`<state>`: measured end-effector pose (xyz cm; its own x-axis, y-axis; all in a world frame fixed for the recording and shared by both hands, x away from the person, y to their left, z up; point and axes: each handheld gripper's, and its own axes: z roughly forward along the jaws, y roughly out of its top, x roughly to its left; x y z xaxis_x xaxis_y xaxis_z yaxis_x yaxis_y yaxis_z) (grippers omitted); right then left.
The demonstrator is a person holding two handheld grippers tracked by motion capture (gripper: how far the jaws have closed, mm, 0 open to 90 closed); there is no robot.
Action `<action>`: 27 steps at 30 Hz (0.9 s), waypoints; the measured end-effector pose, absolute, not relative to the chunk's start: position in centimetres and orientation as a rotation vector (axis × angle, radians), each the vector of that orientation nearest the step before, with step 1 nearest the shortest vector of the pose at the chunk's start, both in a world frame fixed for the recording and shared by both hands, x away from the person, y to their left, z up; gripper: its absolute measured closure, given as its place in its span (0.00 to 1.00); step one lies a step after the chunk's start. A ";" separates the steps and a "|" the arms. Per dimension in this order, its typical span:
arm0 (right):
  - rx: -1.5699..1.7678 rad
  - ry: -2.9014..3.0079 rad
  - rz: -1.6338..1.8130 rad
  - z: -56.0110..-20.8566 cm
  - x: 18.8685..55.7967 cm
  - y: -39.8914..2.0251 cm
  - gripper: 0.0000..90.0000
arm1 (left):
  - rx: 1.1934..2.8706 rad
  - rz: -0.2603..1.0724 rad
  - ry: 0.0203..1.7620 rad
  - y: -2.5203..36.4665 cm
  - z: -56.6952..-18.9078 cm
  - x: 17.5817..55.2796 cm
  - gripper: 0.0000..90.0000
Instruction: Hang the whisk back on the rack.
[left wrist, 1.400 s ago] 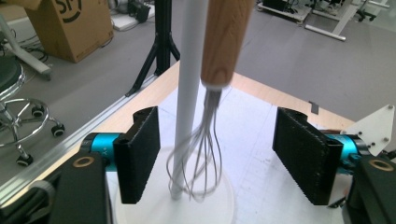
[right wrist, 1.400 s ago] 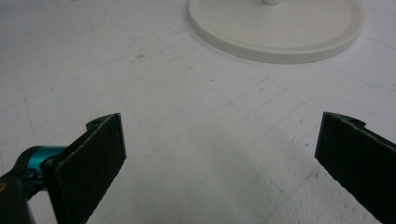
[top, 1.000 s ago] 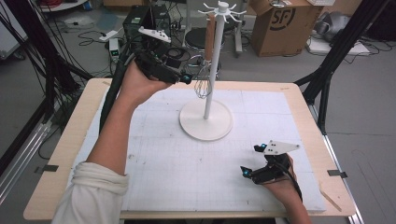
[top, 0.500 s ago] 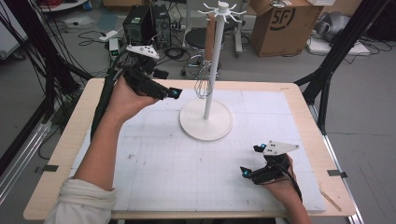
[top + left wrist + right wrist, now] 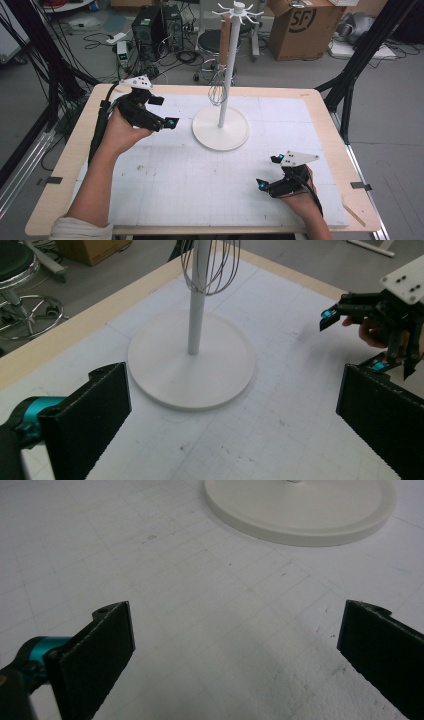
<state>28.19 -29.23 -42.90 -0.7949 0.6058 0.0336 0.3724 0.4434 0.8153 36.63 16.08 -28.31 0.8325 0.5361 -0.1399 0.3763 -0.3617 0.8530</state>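
A white stand (image 5: 220,129) with a round base and a hooked top rises at the back middle of the mat. On it hangs a wire whisk (image 5: 216,92) with a wooden handle, close against the pole. My left gripper (image 5: 164,111) hovers left of the base, pointing at it; its jaws have just been opening and stand open with nothing between them. In the left gripper view the base (image 5: 192,360) and the whisk wires (image 5: 210,265) lie ahead of the left gripper (image 5: 235,420). My right gripper (image 5: 269,171) rests open on the mat at the front right, empty.
A white gridded mat (image 5: 200,190) covers the wooden table (image 5: 60,185). Behind the table, on the floor, are a cardboard box (image 5: 300,25), a stool (image 5: 212,42), a computer case (image 5: 150,25) and cables. Black frame legs (image 5: 350,95) stand at the right.
My left gripper has drawn back from the whisk, moving left and down toward the mat, and its jaws have widened. The whisk stays hanging on the stand. The right gripper has kept still.
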 end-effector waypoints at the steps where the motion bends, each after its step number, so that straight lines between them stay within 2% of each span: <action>1: 0.845 2.433 1.275 -42.9 28.2 -29.2 0.01 | 1.984 0.190 0.677 16.3 -28.7 36.4 0.02; 27: 0.864 2.424 1.296 -42.9 28.2 -29.4 0.01 | 1.937 0.134 0.694 18.7 -36.9 31.8 0.02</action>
<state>28.25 -29.44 -42.95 -0.7893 0.6121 0.0485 0.3804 0.4254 0.8211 31.84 18.66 -36.93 0.8271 0.5227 -0.2068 0.4080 -0.3052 0.8605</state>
